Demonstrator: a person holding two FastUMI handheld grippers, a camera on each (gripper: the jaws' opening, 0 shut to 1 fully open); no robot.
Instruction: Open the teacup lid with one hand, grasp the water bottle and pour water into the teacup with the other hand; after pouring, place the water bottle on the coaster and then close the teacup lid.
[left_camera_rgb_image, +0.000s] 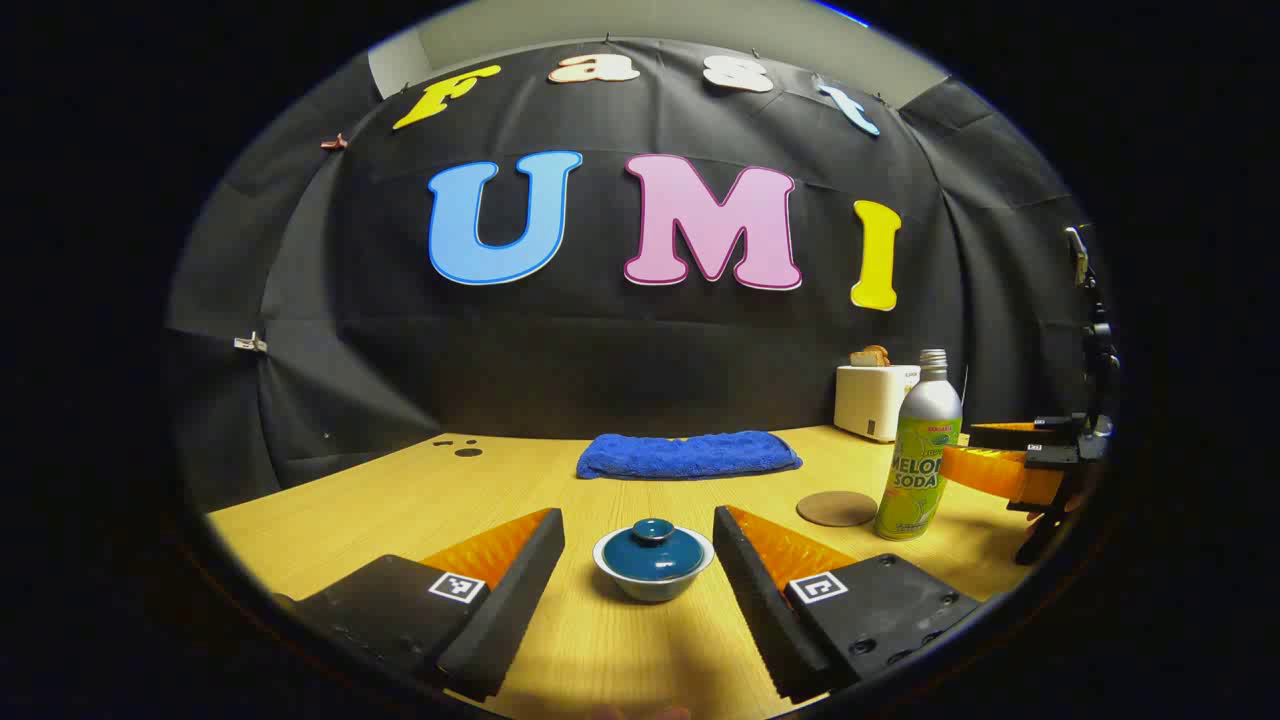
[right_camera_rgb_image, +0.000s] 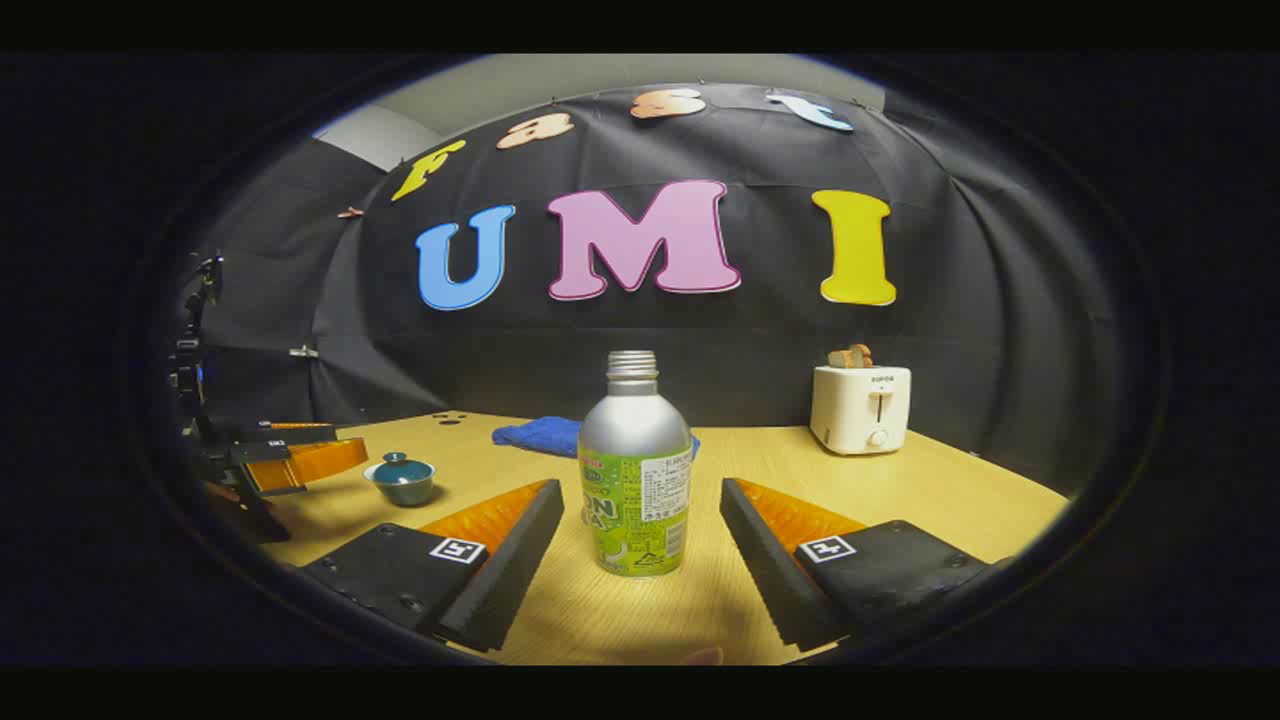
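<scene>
Two claws spread wide | left claw (left_camera_rgb_image: 638, 540) frames the lidded teacup (left_camera_rgb_image: 653, 560) — untouched | right claw (right_camera_rgb_image: 640, 520) flanks the upright water bottle (right_camera_rgb_image: 635, 470) — no contact | coaster (left_camera_rgb_image: 837, 508) beside bottle on the surface (left_camera_rgb_image: 400, 500)

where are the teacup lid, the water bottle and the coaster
teacup lid (left_camera_rgb_image: 653, 552), left gripper view, on its dome below the knob
water bottle (right_camera_rgb_image: 634, 440), right gripper view, on its bare metal shoulder
coaster (left_camera_rgb_image: 836, 508), left gripper view, on the middle of its flat top

A pale wooden table (left_camera_rgb_image: 400, 500) bears a lidded teal teacup (left_camera_rgb_image: 653, 560), round brown coaster (left_camera_rgb_image: 837, 508), silver-green bottle (left_camera_rgb_image: 920, 450), folded blue towel (left_camera_rgb_image: 688, 453) and, far right, a white toaster (right_camera_rgb_image: 860, 407).
</scene>
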